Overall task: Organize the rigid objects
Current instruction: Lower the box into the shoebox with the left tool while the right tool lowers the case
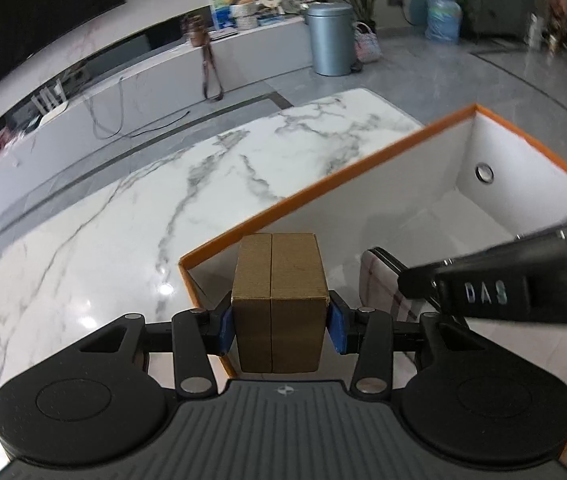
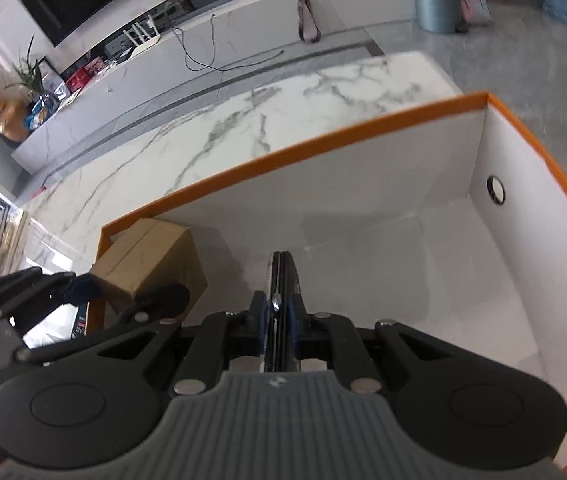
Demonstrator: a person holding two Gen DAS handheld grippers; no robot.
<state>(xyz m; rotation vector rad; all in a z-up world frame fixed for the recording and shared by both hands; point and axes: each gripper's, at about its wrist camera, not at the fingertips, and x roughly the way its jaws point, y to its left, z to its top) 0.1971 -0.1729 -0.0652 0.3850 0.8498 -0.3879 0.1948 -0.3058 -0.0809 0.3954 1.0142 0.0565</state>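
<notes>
My left gripper is shut on a small brown cardboard box, its blue pads pressing on both sides. It holds the box at the near left corner of an open white box with an orange rim. My right gripper is shut on a thin flat rounded case, seen edge-on with black rims, over the open box's white floor. In the left wrist view that flat case shows a pale plaid face, with the right gripper coming in from the right. The right wrist view shows the cardboard box in the left gripper.
The orange-rimmed box stands on a white marble table and has a metal eyelet in its far wall. Beyond the table are grey floor, a low white console, a grey bin and a water bottle.
</notes>
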